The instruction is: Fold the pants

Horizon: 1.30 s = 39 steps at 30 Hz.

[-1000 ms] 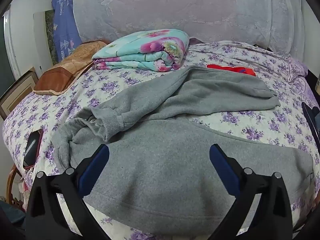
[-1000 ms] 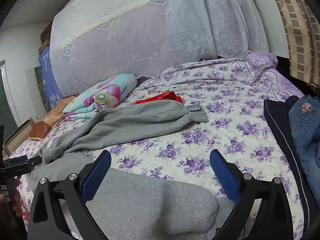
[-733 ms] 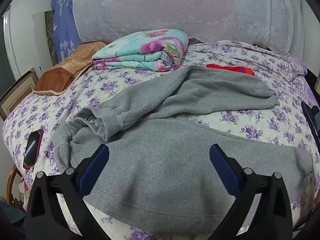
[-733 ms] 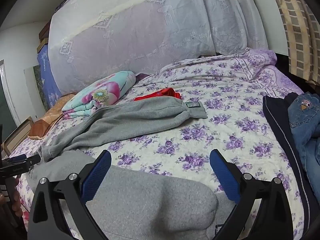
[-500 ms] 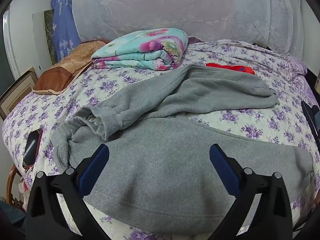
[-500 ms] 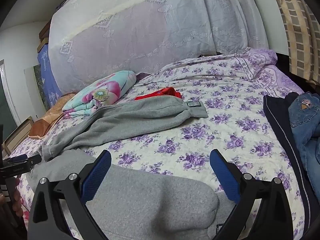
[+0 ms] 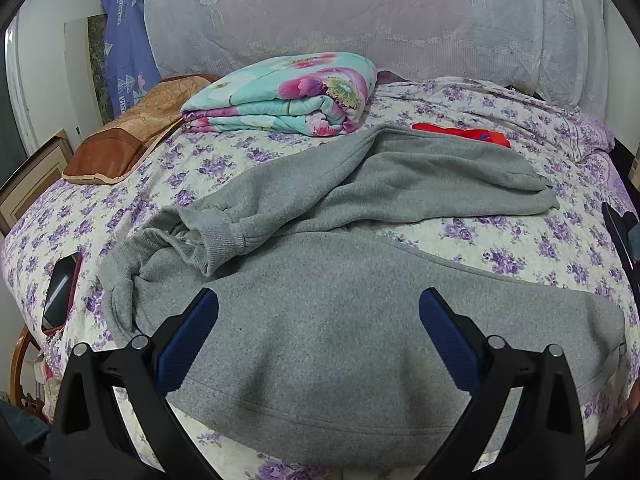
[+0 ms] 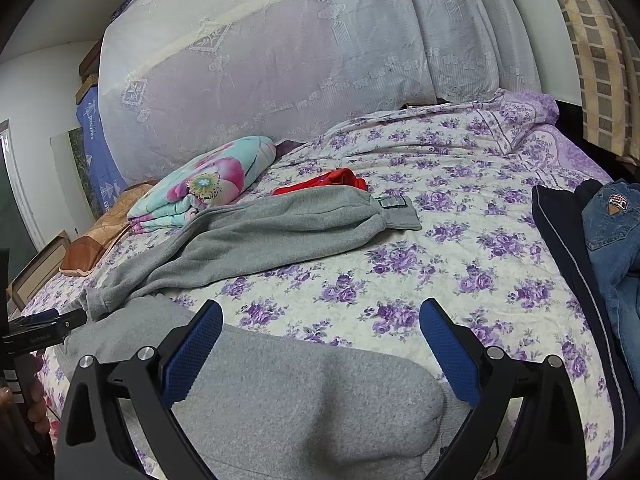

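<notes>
The left gripper (image 7: 319, 306) and right gripper (image 8: 321, 318) stay wide open and have hardly moved in the last second, so no fold has begun. The grey fleece pants (image 7: 340, 320) lie spread on the purple-flowered bedspread (image 7: 520, 248). Only the right view shows their waistband label (image 8: 391, 202) and blue jeans (image 8: 612, 232)

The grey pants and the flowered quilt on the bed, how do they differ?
The grey pants lie spread out and unfolded, legs sprawling over the bed; the flowered quilt is folded into a neat thick stack. The pants are plain grey fleece; the quilt is turquoise with pink blooms. The pants lie just in front of both open grippers; the quilt sits farther back by the headboard. Both rest on the purple-flowered bedspread.
</notes>
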### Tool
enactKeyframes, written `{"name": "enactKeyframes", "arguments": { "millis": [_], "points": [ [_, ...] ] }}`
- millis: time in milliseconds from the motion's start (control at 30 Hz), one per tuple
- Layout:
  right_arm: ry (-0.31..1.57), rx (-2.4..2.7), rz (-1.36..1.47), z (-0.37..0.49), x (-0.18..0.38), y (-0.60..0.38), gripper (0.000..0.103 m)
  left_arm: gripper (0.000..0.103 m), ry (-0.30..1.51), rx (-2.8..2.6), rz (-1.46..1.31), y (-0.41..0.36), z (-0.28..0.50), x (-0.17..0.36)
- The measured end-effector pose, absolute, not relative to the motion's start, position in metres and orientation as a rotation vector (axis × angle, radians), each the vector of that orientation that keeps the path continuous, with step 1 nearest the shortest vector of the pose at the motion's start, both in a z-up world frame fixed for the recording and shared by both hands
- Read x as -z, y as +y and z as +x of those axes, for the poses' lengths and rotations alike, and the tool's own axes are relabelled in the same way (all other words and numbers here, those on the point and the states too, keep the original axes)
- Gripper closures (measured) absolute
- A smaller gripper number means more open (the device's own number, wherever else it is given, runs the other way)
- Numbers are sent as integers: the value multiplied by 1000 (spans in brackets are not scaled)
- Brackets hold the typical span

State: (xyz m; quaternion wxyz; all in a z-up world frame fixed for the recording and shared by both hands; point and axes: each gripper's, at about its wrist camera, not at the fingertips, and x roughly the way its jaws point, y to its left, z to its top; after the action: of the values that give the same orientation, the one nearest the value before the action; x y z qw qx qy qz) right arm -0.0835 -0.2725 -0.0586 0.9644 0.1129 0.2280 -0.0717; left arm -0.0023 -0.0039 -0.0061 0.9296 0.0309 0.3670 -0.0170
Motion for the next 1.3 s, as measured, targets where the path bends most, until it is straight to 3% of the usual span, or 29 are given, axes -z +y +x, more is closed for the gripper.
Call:
{"name": "enactKeyframes", "arguments": {
  "millis": [1300],
  "points": [
    [482,138,247,-83,67,-271,4,5,759,34,49,-1,-5,9]
  ]
}}
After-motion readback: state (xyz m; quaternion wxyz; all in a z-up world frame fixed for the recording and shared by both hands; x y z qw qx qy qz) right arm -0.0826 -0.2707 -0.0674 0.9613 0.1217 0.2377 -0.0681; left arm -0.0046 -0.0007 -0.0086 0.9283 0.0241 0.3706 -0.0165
